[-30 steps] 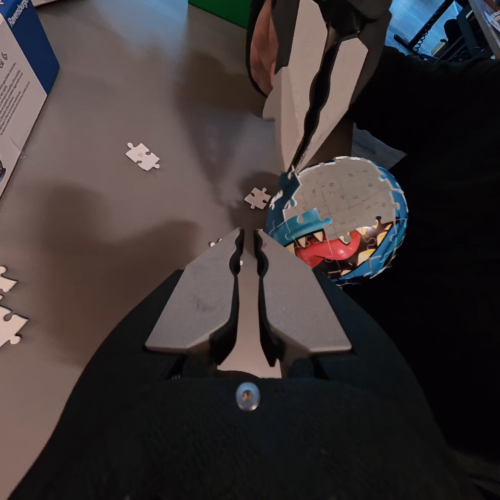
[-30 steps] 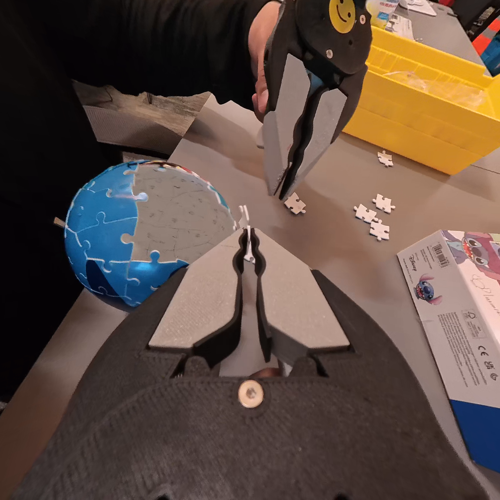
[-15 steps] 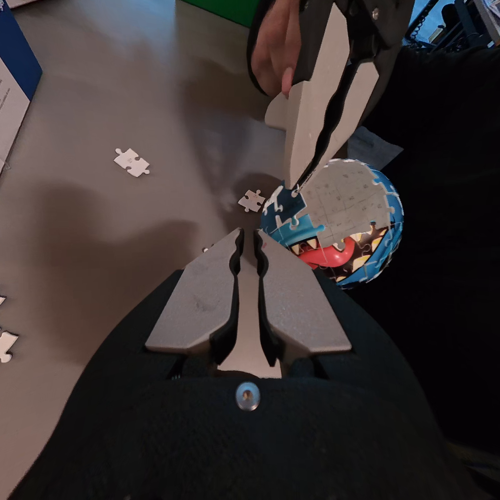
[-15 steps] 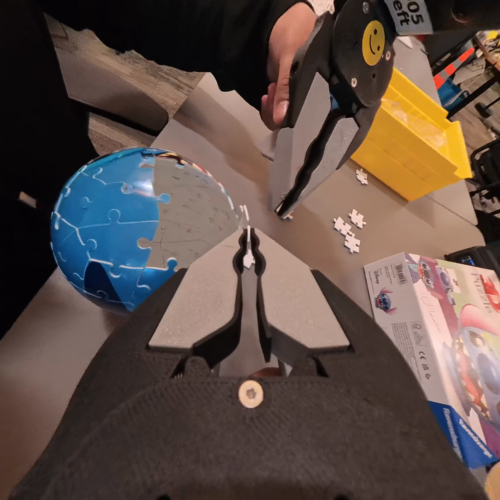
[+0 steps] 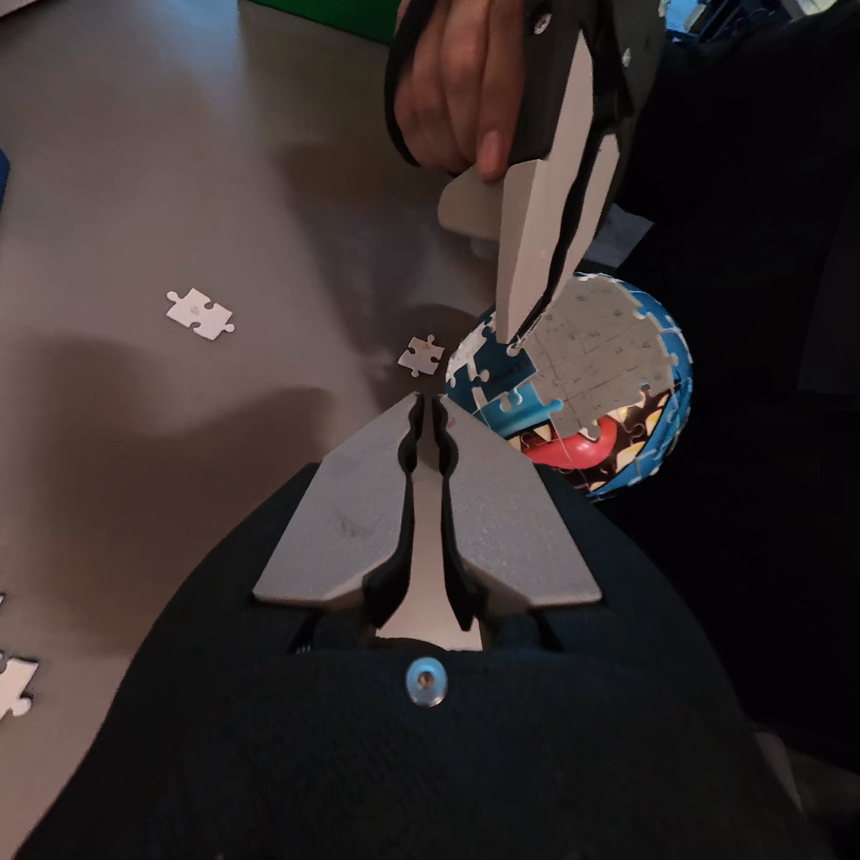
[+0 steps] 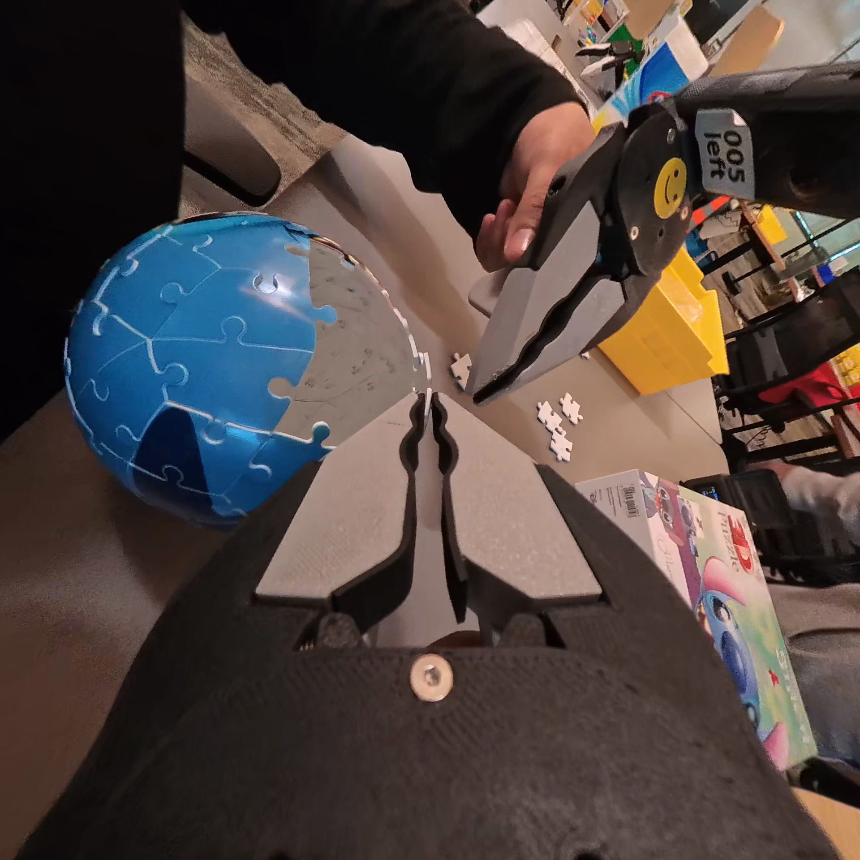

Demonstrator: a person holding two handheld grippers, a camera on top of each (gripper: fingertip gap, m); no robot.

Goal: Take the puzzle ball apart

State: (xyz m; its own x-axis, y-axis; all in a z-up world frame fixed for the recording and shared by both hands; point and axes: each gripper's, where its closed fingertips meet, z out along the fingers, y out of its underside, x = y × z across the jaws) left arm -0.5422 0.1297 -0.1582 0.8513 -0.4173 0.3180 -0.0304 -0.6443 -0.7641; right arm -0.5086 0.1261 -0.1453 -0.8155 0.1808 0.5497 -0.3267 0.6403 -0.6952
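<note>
Two pairs of tongs work over one puzzle ball [image 5: 605,372], which sits at the near edge of the grey table [image 5: 139,186], close against the person's dark clothing. The ball is glossy blue, and a wide patch of it shows grey where the printed pieces are gone.

Only the left wrist view shows its painted face: a red tongue and pale teeth on black. That view also shows two loose white pieces [image 5: 200,314] on the table. The right wrist view shows the ball's [image 6: 186,372] plain blue side, and farther off a cluster of loose pieces [image 6: 558,423], a yellow bin [image 6: 661,335] and a printed box [image 6: 698,581].

The right tongs [image 6: 427,400] come down from above [image 5: 516,337] and pinch a blue edge piece [image 5: 502,367] at the rim of the grey patch. The left tongs [image 5: 427,400] hang just beside the ball, to its left. They are pressed almost together with only a slim gap, and nothing is between them [image 6: 479,395].
</note>
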